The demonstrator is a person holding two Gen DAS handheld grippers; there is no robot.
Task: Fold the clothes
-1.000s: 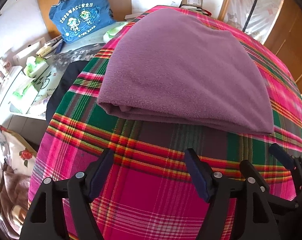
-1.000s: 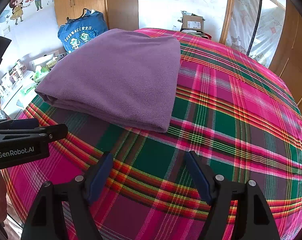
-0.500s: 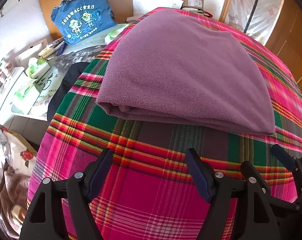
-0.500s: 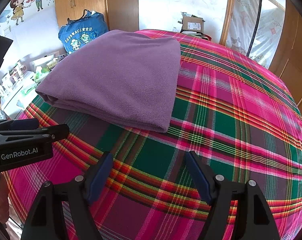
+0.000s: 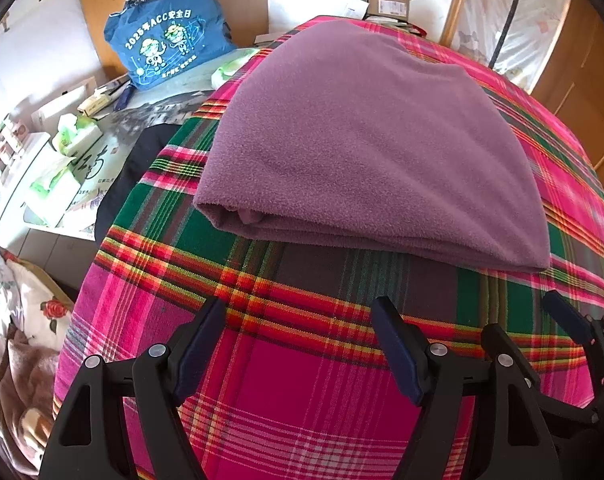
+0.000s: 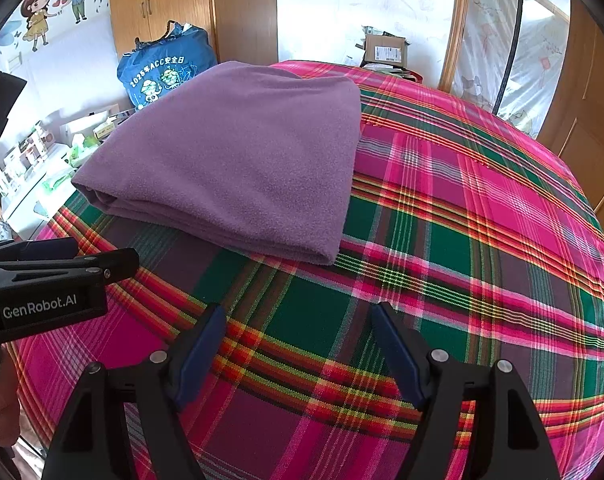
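While a purple fleece cloth (image 5: 366, 152) lies folded into a thick rectangle on a bed covered with a pink, green and red plaid sheet (image 6: 482, 240), two black grippers hang above the sheet just short of the cloth's near folded edge. Both the left gripper (image 5: 298, 344) and the right gripper (image 6: 298, 344) have their blue-padded fingers spread wide, holding nothing and touching nothing. Beyond the bed's left side stands a blue bag (image 5: 170, 48) printed with cartoon figures.
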